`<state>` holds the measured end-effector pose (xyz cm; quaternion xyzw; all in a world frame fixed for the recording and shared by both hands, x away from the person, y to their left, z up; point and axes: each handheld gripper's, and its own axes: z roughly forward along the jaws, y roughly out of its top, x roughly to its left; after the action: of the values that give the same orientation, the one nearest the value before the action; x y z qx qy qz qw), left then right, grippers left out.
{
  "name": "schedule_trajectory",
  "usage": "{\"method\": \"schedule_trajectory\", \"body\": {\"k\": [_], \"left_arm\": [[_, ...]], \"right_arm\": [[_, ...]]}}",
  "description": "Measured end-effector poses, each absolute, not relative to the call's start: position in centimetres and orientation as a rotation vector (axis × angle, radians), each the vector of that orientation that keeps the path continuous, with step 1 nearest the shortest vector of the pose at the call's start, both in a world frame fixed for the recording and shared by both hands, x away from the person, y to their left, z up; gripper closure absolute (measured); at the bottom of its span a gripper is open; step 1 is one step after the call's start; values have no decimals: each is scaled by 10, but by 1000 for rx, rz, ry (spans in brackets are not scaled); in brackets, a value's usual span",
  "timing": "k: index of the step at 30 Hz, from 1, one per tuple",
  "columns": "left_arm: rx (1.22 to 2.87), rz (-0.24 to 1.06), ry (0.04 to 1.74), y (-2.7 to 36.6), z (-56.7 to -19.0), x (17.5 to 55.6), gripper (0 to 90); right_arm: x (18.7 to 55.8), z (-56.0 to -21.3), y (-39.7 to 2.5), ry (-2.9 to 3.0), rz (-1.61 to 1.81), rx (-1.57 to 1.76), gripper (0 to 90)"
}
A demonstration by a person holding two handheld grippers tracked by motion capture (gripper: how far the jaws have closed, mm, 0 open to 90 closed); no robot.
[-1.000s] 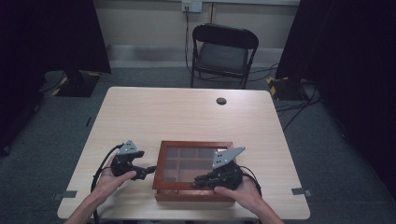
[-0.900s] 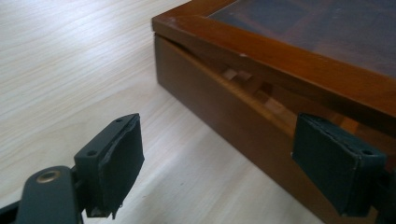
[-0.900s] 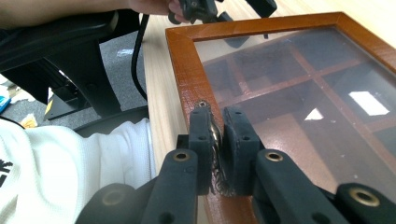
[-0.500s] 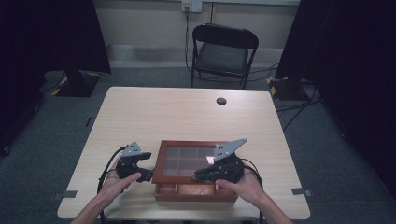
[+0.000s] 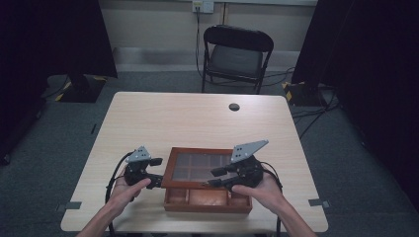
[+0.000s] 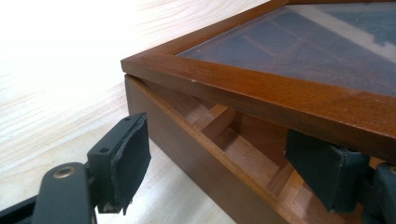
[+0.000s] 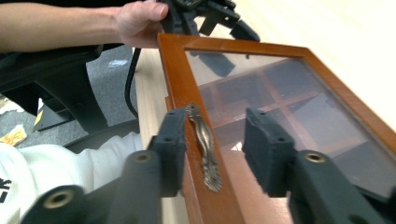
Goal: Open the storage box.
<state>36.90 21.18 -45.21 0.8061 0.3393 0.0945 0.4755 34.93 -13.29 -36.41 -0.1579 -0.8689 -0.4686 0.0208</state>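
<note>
Right claw (image 7: pixel 212 144) sat wide astride the brass handle (image 7: pixel 205 144), lid (image 5: pixel 197 167) now tilted up off the box (image 5: pixel 207 201) versus a second ago. Left claw (image 6: pixel 219 161) open, straddling the box wall. We judged opening underway on the counter (image 5: pixel 197 118).

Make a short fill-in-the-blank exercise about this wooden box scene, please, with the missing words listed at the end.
1. The wooden box has a lid with a ____ pane, through which the compartments show.
2. The lid is ____ at the front edge, not fully shut.
3. The right tongs straddle the lid's front frame and its metal ____.
4. Beyond the table stands an unoccupied black ____.

Missing words: glass; lifted; handle; chair
</note>
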Motion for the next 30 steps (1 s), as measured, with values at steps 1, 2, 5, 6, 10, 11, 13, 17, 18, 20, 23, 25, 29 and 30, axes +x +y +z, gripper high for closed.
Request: {"method": "schedule_trajectory", "body": {"k": [1, 2, 5, 6, 10, 11, 13, 17, 18, 20, 23, 25, 29, 30], "left_arm": [[1967, 232, 833, 212, -452, 369, 222], [1966, 244, 827, 212, -451, 369, 228], [1951, 242, 820, 213, -448, 368, 219], [1955, 245, 816, 213, -445, 369, 219], [1930, 245, 803, 211, -436, 373, 210], [1926, 247, 803, 210, -434, 374, 205], [1901, 244, 801, 210, -433, 375, 206], [1880, 226, 819, 211, -430, 381, 178], [1880, 227, 816, 210, -428, 382, 174], [1898, 240, 806, 207, -427, 383, 176], [1896, 248, 799, 205, -426, 383, 181], [1892, 253, 798, 203, -426, 383, 174], [1884, 270, 793, 204, -425, 384, 176], [1884, 275, 786, 204, -425, 383, 178]], "right_arm": [[349, -363, -136, -2694, -1462, -502, 516], [349, -362, -140, -2694, -1474, -524, 478], [347, -363, -154, -2679, -1534, -571, 400], [346, -364, -159, -2672, -1555, -584, 381], [341, -372, -172, -2696, -1583, -608, 288], [340, -372, -175, -2706, -1611, -609, 282], [339, -372, -180, -2707, -1626, -617, 261], [340, -376, -190, -2746, -1624, -661, 248], [341, -378, -192, -2744, -1634, -675, 245], [344, -381, -197, -2751, -1652, -714, 245], [348, -384, -202, -2765, -1661, -759, 247], [350, -385, -206, -2760, -1668, -792, 244], [356, -389, -210, -2753, -1686, -821, 245], [357, -390, -210, -2755, -1687, -825, 249]]}}
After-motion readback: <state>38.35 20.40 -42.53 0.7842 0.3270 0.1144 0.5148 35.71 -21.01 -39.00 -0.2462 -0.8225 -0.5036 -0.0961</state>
